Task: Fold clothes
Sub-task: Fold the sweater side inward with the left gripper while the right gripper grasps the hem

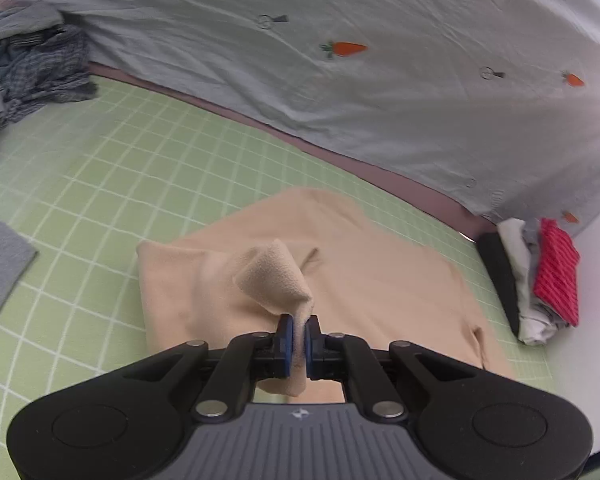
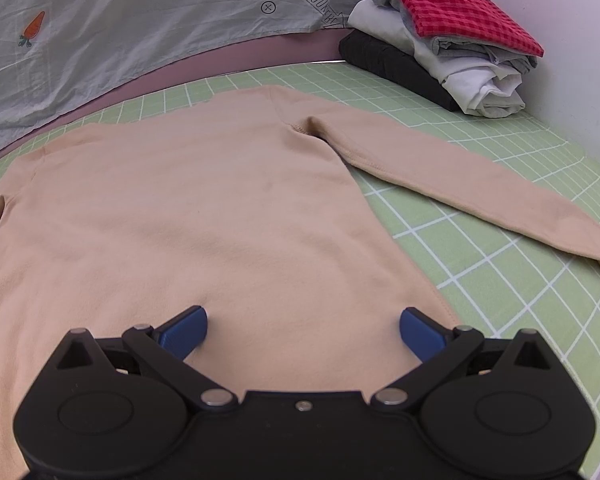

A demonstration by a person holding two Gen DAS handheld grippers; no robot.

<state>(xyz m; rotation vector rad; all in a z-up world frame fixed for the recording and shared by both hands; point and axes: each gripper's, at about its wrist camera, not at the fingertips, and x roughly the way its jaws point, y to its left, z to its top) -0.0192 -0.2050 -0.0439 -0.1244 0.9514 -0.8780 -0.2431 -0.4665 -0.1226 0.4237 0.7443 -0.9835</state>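
**Left claw pinching sweater fabric; right claw open over the garment**

We find the left claw [image 1: 298,338] closed tight on a fold of the beige sweater [image 1: 340,280], its blue pads [image 1: 286,336] pressing the cloth from both sides. The pinched fabric stands up in a peaked ridge just ahead of the fingertips, with a flap hanging below them. The rest of the garment lies on the green grid mat [image 1: 120,168].

We find the right claw [image 2: 303,330] spread wide, gripping nothing. Its blue pads [image 2: 186,330] sit just above or on the lower body of the beige sweater [image 2: 188,220]; we cannot tell whether they touch it. In the right wrist view the garment lies flat on the green grid mat [image 2: 500,248], one sleeve [image 2: 480,188] stretched out to the right.

Beyond the mat, a grey sheet with carrot prints [image 1: 340,80] hangs behind. A stack of folded clothes [image 2: 452,52], topped with a red checked piece, sits at the far right corner of the mat. A heap of unfolded grey and plaid garments [image 1: 36,68] lies at the far left.
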